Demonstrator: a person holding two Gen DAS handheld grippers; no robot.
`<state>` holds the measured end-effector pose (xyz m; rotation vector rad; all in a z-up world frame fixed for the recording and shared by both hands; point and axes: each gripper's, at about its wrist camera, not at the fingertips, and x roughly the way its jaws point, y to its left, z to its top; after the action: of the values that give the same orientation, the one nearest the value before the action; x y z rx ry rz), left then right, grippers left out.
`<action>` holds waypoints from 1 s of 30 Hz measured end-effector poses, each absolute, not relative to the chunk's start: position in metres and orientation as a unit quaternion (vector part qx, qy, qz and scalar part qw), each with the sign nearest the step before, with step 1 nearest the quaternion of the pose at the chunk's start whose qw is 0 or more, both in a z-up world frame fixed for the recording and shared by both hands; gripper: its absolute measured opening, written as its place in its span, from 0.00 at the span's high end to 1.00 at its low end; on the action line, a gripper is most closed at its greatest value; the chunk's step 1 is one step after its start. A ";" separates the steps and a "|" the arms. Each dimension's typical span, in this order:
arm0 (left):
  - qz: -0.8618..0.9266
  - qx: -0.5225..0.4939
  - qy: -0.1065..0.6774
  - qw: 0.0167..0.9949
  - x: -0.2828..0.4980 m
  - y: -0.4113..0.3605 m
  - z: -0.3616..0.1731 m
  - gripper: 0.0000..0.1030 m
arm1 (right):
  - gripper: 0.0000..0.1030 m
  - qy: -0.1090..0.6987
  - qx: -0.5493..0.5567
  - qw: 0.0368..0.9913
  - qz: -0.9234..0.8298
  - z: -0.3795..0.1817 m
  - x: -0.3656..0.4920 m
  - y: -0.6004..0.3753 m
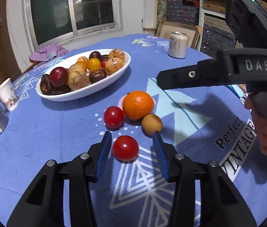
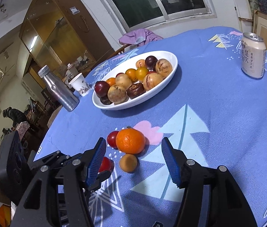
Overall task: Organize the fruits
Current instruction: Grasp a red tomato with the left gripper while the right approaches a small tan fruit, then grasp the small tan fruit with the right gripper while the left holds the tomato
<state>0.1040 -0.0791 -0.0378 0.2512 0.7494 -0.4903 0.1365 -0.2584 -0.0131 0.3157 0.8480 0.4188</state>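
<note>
2 claws released: left claw [image 1: 131, 138] straddles tomato [image 1: 125, 148]; right claw [image 2: 133, 151] marked "DAS"; tablecloth [image 1: 235, 143] reads "Perfect VINTAGE".

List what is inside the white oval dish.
The white dish holds piled fruit: dark plums, tan round fruits and small yellow-orange ones. Whatever lies beneath the pile is covered.

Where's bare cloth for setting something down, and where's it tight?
Free: the cloth between the white dish and the can, and right of the orange. Crowded: the loose fruit around the orange, where the left gripper straddles a red tomato; the dish is piled.
</note>
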 end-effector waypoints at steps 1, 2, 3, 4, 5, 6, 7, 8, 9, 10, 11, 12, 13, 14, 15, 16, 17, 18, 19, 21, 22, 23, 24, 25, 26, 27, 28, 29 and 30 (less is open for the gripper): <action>-0.236 0.124 0.361 0.894 0.104 -0.080 -0.038 0.56 | 0.40 0.411 0.151 0.876 0.202 -0.016 0.137 -0.257; -0.237 0.125 0.361 0.893 0.102 -0.080 -0.038 0.58 | 0.40 0.415 0.151 0.874 0.203 -0.017 0.137 -0.255; -0.237 0.125 0.362 0.893 0.101 -0.079 -0.038 0.60 | 0.40 0.418 0.150 0.872 0.205 -0.019 0.137 -0.254; -0.237 0.125 0.363 0.893 0.099 -0.078 -0.037 0.63 | 0.40 0.423 0.149 0.870 0.205 -0.022 0.138 -0.252; -0.235 0.123 0.364 0.893 0.098 -0.075 -0.036 0.69 | 0.40 0.427 0.147 0.868 0.207 -0.024 0.138 -0.250; -0.235 0.117 0.367 0.892 0.098 -0.071 -0.035 0.75 | 0.42 0.431 0.145 0.865 0.210 -0.027 0.138 -0.247; -0.236 0.105 0.373 0.891 0.099 -0.067 -0.034 0.76 | 0.44 0.437 0.142 0.862 0.214 -0.030 0.139 -0.243; -0.235 0.095 0.377 0.891 0.101 -0.062 -0.034 0.80 | 0.46 0.441 0.138 0.860 0.217 -0.032 0.139 -0.239; -0.231 0.090 0.381 0.891 0.102 -0.059 -0.035 0.82 | 0.47 0.445 0.135 0.857 0.221 -0.034 0.139 -0.236; -0.233 0.084 0.383 0.890 0.102 -0.056 -0.035 0.82 | 0.47 0.447 0.134 0.856 0.222 -0.035 0.139 -0.233; -0.234 0.083 0.384 0.889 0.102 -0.056 -0.035 0.82 | 0.47 0.449 0.133 0.855 0.223 -0.037 0.139 -0.232; -0.234 0.084 0.383 0.889 0.101 -0.056 -0.035 0.82 | 0.48 0.452 0.131 0.854 0.224 -0.039 0.139 -0.230; -0.232 0.086 0.379 0.892 0.102 -0.057 -0.036 0.82 | 0.48 0.455 0.129 0.853 0.222 -0.041 0.139 -0.228; -0.231 0.087 0.377 0.893 0.103 -0.059 -0.036 0.81 | 0.48 0.457 0.128 0.852 0.221 -0.043 0.139 -0.227; -0.228 0.089 0.378 0.893 0.104 -0.060 -0.037 0.71 | 0.48 0.459 0.129 0.851 0.221 -0.044 0.139 -0.227; -0.227 0.090 0.384 0.890 0.106 -0.060 -0.040 0.62 | 0.49 0.461 0.130 0.850 0.219 -0.046 0.139 -0.227; -0.224 0.091 0.390 0.889 0.108 -0.060 -0.043 0.60 | 0.51 0.463 0.132 0.849 0.219 -0.048 0.139 -0.226; -0.222 0.091 0.397 0.886 0.110 -0.061 -0.045 0.55 | 0.52 0.466 0.133 0.847 0.219 -0.049 0.140 -0.226; -0.225 0.090 0.400 0.884 0.111 -0.061 -0.046 0.55 | 0.52 0.469 0.134 0.845 0.219 -0.051 0.140 -0.226; -0.228 0.084 0.401 0.883 0.111 -0.059 -0.046 0.55 | 0.53 0.466 0.133 0.847 0.216 -0.051 0.140 -0.226; -0.226 0.083 0.404 0.883 0.113 -0.059 -0.047 0.55 | 0.54 0.466 0.133 0.848 0.217 -0.051 0.140 -0.225; -0.224 0.081 0.407 0.882 0.114 -0.059 -0.048 0.56 | 0.55 0.465 0.132 0.848 0.216 -0.050 0.140 -0.224; -0.221 0.077 0.412 0.881 0.117 -0.057 -0.050 0.62 | 0.59 0.465 0.131 0.849 0.216 -0.050 0.140 -0.223; -0.218 0.069 0.417 0.880 0.119 -0.054 -0.051 0.65 | 0.60 0.465 0.129 0.849 0.216 -0.051 0.139 -0.223; -0.216 0.061 0.421 0.879 0.121 -0.052 -0.051 0.72 | 0.62 0.464 0.126 0.850 0.215 -0.051 0.139 -0.222; -0.217 0.052 0.425 0.877 0.123 -0.049 -0.052 0.72 | 0.64 0.464 0.123 0.851 0.214 -0.051 0.138 -0.221; -0.219 0.047 0.426 0.877 0.123 -0.047 -0.052 0.72 | 0.65 0.464 0.119 0.852 0.214 -0.051 0.138 -0.220; -0.218 0.050 0.425 0.877 0.123 -0.048 -0.052 0.72 | 0.68 0.463 0.115 0.853 0.213 -0.051 0.138 -0.218; -0.218 0.053 0.423 0.878 0.122 -0.049 -0.052 0.72 | 0.70 0.462 0.111 0.854 0.211 -0.051 0.139 -0.217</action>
<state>0.1217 -0.0490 -0.0517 0.1113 0.8828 -0.4540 0.1386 -0.2173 -0.0509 0.2339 0.9725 0.4433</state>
